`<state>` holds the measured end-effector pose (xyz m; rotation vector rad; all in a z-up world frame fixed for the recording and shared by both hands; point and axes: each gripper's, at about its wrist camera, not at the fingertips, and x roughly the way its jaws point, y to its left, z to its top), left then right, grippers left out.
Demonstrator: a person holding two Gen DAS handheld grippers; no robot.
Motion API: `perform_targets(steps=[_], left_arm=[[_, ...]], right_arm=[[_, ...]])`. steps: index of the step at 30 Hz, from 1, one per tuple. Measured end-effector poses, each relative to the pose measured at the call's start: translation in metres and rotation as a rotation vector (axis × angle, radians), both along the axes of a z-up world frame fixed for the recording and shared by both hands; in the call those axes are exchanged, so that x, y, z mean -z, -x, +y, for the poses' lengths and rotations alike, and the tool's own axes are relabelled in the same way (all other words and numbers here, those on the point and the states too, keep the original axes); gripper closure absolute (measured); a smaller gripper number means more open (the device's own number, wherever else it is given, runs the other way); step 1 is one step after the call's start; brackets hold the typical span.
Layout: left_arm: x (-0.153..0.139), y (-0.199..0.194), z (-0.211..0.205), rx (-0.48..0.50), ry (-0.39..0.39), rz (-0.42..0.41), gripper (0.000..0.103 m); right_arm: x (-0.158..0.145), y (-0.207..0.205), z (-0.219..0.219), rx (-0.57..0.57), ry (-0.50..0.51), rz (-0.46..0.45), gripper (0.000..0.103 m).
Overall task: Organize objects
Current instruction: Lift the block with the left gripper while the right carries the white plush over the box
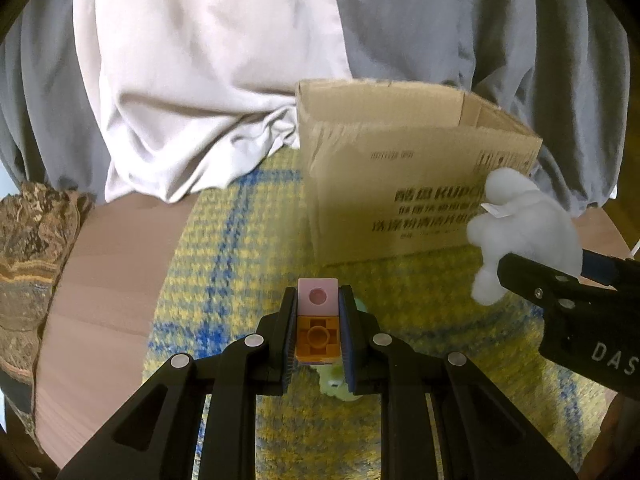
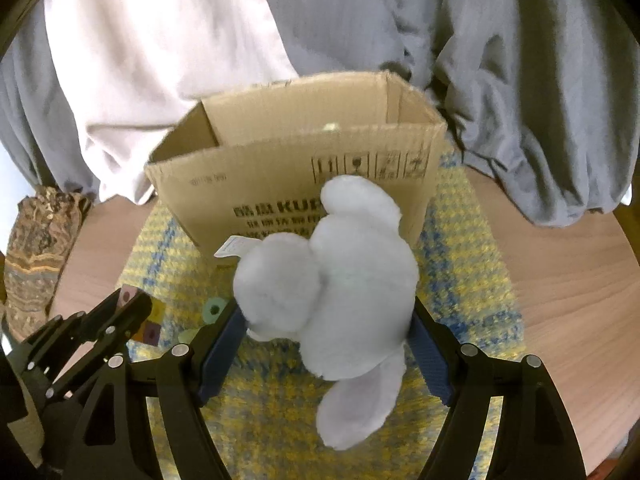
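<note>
Up close, the left gripper (image 1: 319, 334) has its jaws clamped tight on a stacked toy block (image 1: 318, 322), pink on top and orange below, held above the yellow-and-blue woven mat (image 1: 224, 248). The right gripper (image 2: 326, 354) has its jaws squeezing a fluffy white plush toy (image 2: 340, 276) with a small paper tag; "DAS" shows on that gripper's body. Just behind sits an open cardboard box (image 2: 280, 176) printed "KU…" plus Chinese lettering and handling symbols. Grey and white cloth (image 1: 208, 60) hangs beyond.
</note>
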<state>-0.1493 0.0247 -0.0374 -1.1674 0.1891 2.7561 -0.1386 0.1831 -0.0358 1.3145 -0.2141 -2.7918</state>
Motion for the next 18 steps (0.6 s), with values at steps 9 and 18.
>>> perform_targets(steps=[9,18], left_arm=[[-0.028,0.005,0.013,0.017,-0.008,0.053,0.083],[-0.054,0.014,0.026,0.032,-0.009,0.098,0.083]], right_arm=[[-0.038,-0.004,0.019,0.016,-0.011,0.075,0.025],[-0.063,-0.001,0.029,0.026,-0.019,0.122,0.025]])
